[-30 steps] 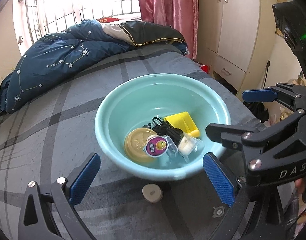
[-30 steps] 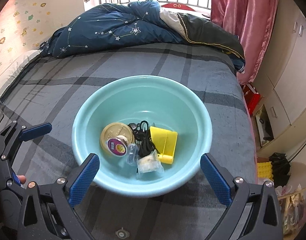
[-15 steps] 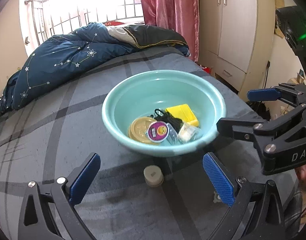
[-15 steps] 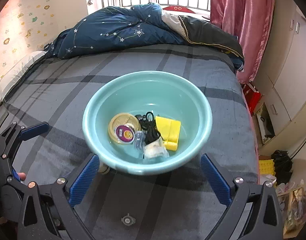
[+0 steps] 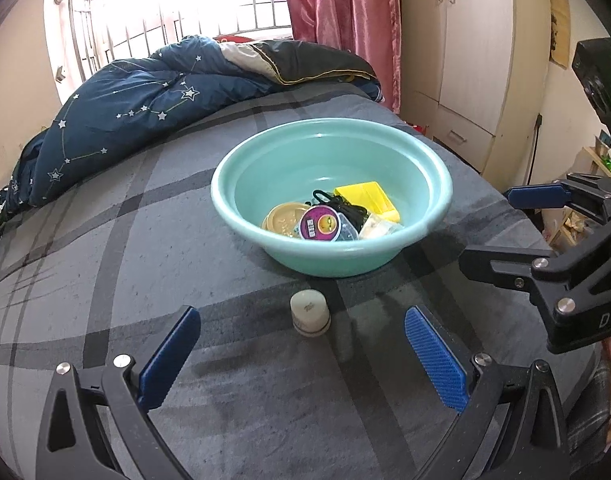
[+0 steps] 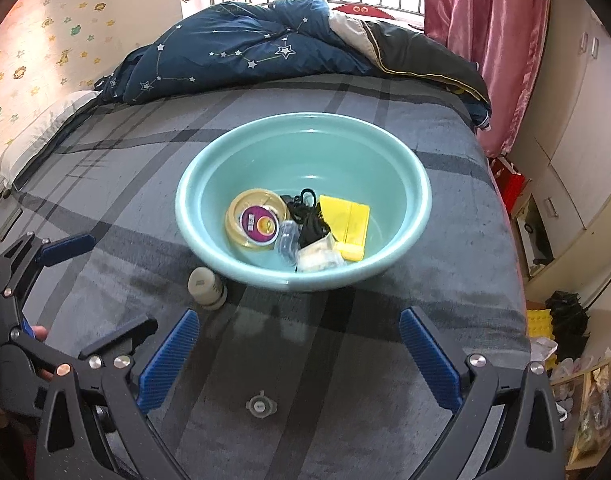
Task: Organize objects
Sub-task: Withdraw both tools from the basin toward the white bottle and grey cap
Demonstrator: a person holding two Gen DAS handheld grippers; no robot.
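A teal basin (image 5: 265, 152) (image 6: 209, 168) stands on the grey plaid bed. Inside lie a gold round tin (image 6: 245, 208), a purple-lidded cup (image 5: 319, 223) (image 6: 259, 225), a black cord (image 6: 305, 216), a yellow box (image 5: 367, 198) (image 6: 347, 222) and a clear wrapped packet (image 6: 319, 258). A small cream jar (image 5: 310, 312) (image 6: 205, 282) stands upright on the bed just in front of the basin. A small grey cap (image 6: 260, 404) lies nearer me. My left gripper (image 5: 301, 356) is open, with the jar just ahead between its fingers. My right gripper (image 6: 299, 356) is open and holds nothing.
A dark blue star-print duvet (image 5: 145, 108) (image 6: 245, 56) is heaped at the far end of the bed. A pink curtain (image 5: 337, 20) and pale cupboards (image 5: 465, 60) line the right side. The bed edge drops off at the right (image 6: 517, 280).
Both grippers have drawn back from the basin and lowered. The cream jar and the grey cap have come further into view in front of the basin.
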